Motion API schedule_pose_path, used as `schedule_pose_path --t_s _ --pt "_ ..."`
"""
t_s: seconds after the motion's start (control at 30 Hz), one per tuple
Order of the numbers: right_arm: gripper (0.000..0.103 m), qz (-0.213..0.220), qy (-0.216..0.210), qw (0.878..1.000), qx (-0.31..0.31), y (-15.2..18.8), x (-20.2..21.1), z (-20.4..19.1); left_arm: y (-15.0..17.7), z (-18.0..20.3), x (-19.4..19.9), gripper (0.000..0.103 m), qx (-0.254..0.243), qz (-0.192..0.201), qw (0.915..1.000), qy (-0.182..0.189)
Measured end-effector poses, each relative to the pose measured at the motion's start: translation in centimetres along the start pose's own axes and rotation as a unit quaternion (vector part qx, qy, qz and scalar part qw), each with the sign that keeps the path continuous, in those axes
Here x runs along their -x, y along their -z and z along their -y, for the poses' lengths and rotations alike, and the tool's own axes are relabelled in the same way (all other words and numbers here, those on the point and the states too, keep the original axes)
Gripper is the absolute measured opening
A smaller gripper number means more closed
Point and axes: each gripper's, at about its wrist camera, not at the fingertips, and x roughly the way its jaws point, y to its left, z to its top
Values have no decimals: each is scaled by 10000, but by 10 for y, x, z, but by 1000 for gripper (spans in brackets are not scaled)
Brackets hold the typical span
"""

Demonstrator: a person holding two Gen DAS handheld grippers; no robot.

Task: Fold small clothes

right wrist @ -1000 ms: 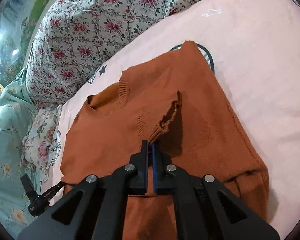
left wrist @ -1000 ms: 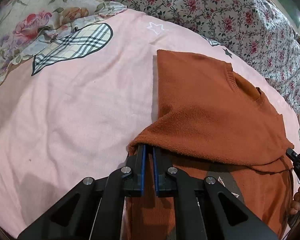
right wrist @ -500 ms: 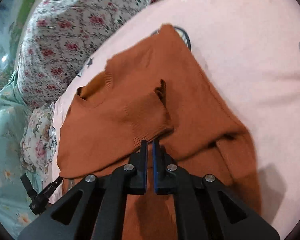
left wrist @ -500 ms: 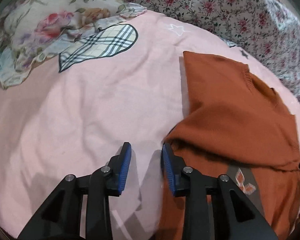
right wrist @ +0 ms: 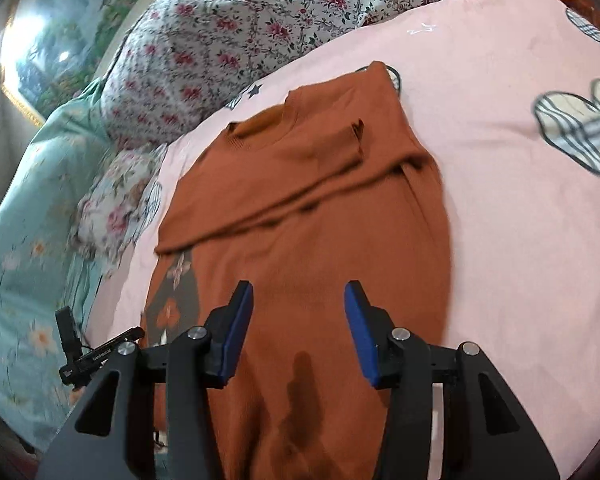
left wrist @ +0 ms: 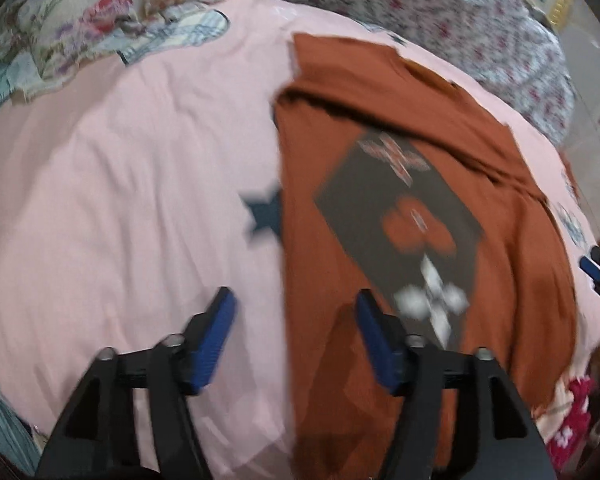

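Pink bedsheet [right wrist: 480,92] fills both views, a floral quilt [right wrist: 260,12] bunched at twelve o'clock. On the sheet lies the rust-orange knit sweater [right wrist: 320,220], collar toward eleven o'clock, both sleeves folded across its chest, a dark patterned panel [left wrist: 400,208] on its front. Soft, light and limp, it will likely sag and drag; pinching the hem corners seems best. The left gripper [left wrist: 294,336] and right gripper [right wrist: 298,330] hover spread wide over its lower part, holding nothing.
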Motion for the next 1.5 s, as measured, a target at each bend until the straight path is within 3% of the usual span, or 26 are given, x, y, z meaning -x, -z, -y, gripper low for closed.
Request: schedule_pose_path --t_s 0.23,0.4,0.5,0.53,0.57,0.6,0.67,0.77,0.87,1.0,1.03,1.1,1.17,1.3,1.33,1.37,1.4,1.43,1.5 --pt "49 -270 35 9988 -398 61 36 38 56 17 14 76 -369 -6 9993 -81" --pt "49 -350 -509 9956 -702 89 31 43 72 30 14 77 -709 -39 9971 -258" --pt "48 -408 -555 9961 -545 95 22 33 74 36 13 73 -821 -31 9960 -361" --pt "45 -465 -561 9964 -433 96 20 28 74 38 13 67 -873 -22 9955 -375" --pt "30 -544 -557 9964 -334 98 18 24 74 41 14 57 -918 -2 9951 -353" --pt "9 -656 -568 9958 -275 100 16 21 74 42 15 50 -959 15 9949 -323" --pt "5 -713 -537 9957 -253 103 21 25 76 44 19 20 -1048 32 9942 -258" --pt "5 -444 -408 9978 -271 103 52 41 75 38 32 9 -1054 36 9943 -179" --pt "5 -248 -274 9989 -280 96 76 56 75 22 41 9 -901 12 9959 -36" --pt "5 -478 -415 9978 -197 95 64 57 76 4 28 15 -490 -332 9981 173" --pt "8 -501 -446 9976 -196 96 60 57 77 1 29 19 -409 -326 9983 257" --pt "11 -594 -374 9973 -226 99 55 60 78 -1 25 37 -266 -455 9972 540" --pt "25 -669 -502 9962 -254 105 52 64 79 1 21 60 -252 -584 9947 803" --pt "29 -653 -660 9955 -184 111 49 60 81 22 15 59 -843 -495 9941 463" --pt "29 -649 -701 9953 -175 111 47 60 80 25 16 48 -930 -437 9938 427" --pt "25 -648 -780 9947 -184 112 45 59 79 26 17 26 -985 -383 9933 463" --pt "9 -641 -798 9946 -194 112 43 57 77 24 19 17 -954 -355 9931 588" --pt "7 -650 -771 9947 -184 112 43 57 75 21 22 10 -863 -326 9932 705" --pt "7 -590 -814 9948 -159 113 47 58 75 15 29 7 -687 -236 9934 884"
